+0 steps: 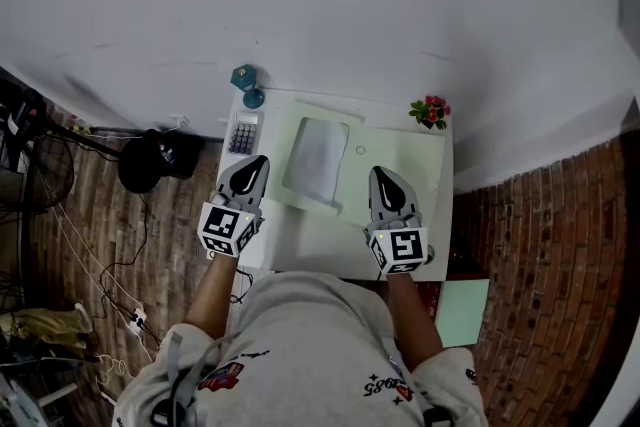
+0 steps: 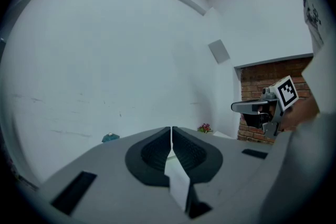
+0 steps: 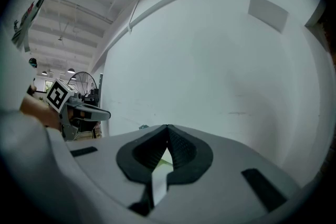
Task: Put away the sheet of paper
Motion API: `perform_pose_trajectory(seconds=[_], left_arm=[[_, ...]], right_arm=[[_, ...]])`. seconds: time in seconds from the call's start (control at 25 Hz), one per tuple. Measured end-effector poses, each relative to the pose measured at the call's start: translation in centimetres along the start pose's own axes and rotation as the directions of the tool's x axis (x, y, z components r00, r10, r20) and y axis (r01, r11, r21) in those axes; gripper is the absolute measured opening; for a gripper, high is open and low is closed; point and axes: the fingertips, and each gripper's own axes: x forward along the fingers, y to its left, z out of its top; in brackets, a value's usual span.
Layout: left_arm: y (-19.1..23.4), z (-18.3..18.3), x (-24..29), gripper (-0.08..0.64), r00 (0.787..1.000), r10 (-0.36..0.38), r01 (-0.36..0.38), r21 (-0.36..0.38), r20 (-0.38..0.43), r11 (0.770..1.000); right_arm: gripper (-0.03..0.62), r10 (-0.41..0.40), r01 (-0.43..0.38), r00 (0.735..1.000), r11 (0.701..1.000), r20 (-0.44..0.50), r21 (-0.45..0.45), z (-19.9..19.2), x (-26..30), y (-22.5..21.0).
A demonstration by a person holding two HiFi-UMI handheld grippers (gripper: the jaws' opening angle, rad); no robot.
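Observation:
In the head view a pale sheet of paper [image 1: 318,158] lies flat on a light green mat [image 1: 400,155] on a small white table [image 1: 320,240]. My left gripper [image 1: 258,161] hovers at the table's left edge, just left of the sheet, jaws together with nothing between them. To the right of the sheet, over the mat, my right gripper [image 1: 381,172] is also shut and empty. The left gripper view shows its jaws [image 2: 171,128] meeting in a thin line. In the right gripper view the jaws [image 3: 167,126] touch at the tip. Both point towards the white wall.
A calculator [image 1: 243,133] and a teal object [image 1: 247,83] sit at the table's far left corner. A small pot of red flowers [image 1: 431,111] stands at the far right corner. A black fan base [image 1: 150,160] and cables lie on the floor left. Brick floor lies right.

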Motion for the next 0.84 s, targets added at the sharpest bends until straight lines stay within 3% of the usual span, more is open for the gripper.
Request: perform_pose_trajectory(seconds=[0.84], left_arm=[[-0.17, -0.82, 0.40, 0.028, 1.000, -0.006, 0.006, -0.016, -0.022, 1.000]], right_arm=[[-0.003, 0.006, -0.006, 1.000, 1.000, -0.002, -0.006, 0.14, 0.40, -0.01]])
